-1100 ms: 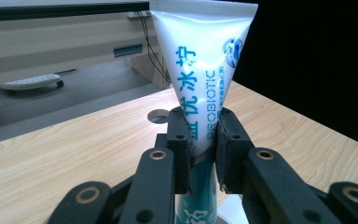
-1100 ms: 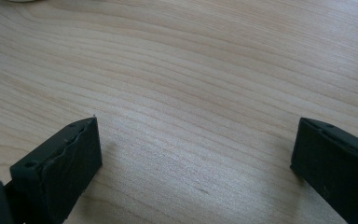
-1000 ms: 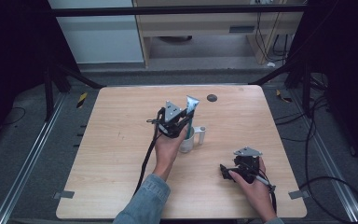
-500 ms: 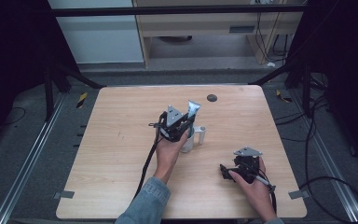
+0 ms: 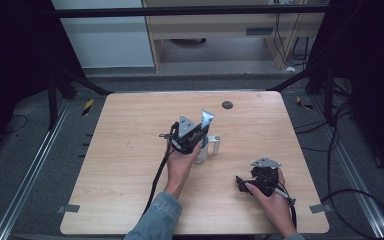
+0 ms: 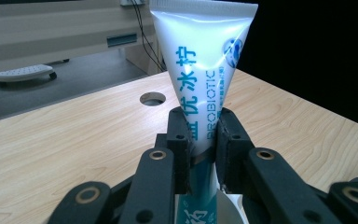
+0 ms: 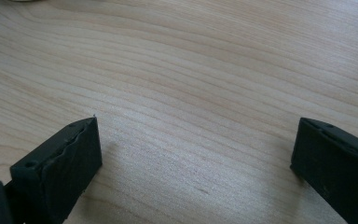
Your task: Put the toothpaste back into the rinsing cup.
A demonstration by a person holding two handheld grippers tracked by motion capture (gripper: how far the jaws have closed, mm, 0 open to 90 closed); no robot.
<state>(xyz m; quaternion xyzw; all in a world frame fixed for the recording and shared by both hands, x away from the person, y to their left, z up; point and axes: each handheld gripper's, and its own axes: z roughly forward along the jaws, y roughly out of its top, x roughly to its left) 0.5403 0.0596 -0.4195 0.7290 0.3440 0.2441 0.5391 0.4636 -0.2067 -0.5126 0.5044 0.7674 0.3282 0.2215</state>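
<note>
Your left claw (image 6: 200,140) pinches the soft white blue-lettered tube (image 6: 204,60) mid-body over the white cup (image 5: 202,150); overtightening may burst it, while your right claw (image 7: 193,158) idles open at 5 o'clock.

Table (image 5: 130,150): light wood grain top, rounded corners, a round hole (image 5: 226,105) near the far edge.
Floor (image 5: 25,150): grey, with metal rails (image 5: 27,180) along both sides of the table and black cables (image 5: 350,190) on the right.
Tape (image 5: 87,107): yellow-black strip on the floor off the far left corner.
Desk (image 5: 220,30): beige, beyond the table, cables hanging at its right.
Panel (image 5: 105,42): pale, far left.
Sides: dark.
Light: dim, even.
</note>
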